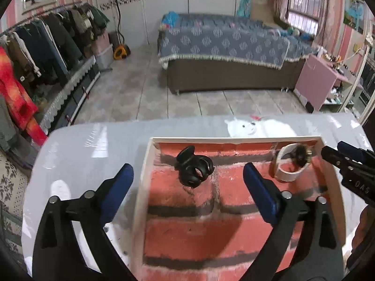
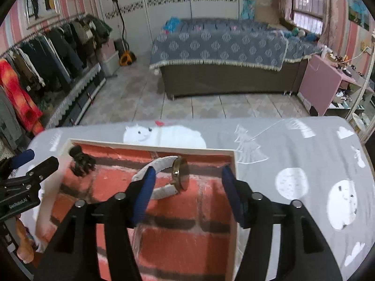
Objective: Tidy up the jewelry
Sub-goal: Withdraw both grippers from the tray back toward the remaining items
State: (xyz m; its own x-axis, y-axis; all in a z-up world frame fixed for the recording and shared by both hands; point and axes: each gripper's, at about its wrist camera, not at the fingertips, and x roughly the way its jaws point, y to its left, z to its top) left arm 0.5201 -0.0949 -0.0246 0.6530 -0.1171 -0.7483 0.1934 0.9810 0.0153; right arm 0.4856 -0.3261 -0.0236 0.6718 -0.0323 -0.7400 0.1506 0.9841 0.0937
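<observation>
Obs: shallow tray (image 2: pixel 235 164) with white rim and brick-print lining sits on the surface (image 2: pixel 293 145), which is covered by a grey cloth printed with white bears. Two items lie in the tray's far half: a black hair claw (image 1: pixel 194 169) toward the far left corner, and a watch (image 2: pixel 180 174) with a gold-toned case and pale strap toward the far right. They are well apart from each other.

Left gripper (image 1: pixel 188 182): jaws spread wide, holding nothing, hovering over the tray's near-left part; the claw appears between the two fingers in the left wrist view, but further out and not touched.

Right gripper (image 2: pixel 187 185): jaws spread, holding nothing. In the right wrist view the watch lies between the fingers, the strap loop close to or overlapped by the left finger. Cannot tell whether there is contact.

Judgement: step in hand looks like either a pick or a fresh release of the watch by the right gripper. Task appears early to midway; no sorted arrangement is visible yet.

Notes for doing it well:
- The watch stands on edge, case tilted up. Closing across the case rim would likely slip, since round metal gives a poor bite. Pinching the strap should be more forgiving.
- Lower until the pads straddle the strap loop, then close slowly.
- The right finger sits near the tray's right wall; watch for snagging the rim and dragging the tray.
- Keep the left gripper ready to steady the tray.
</observation>
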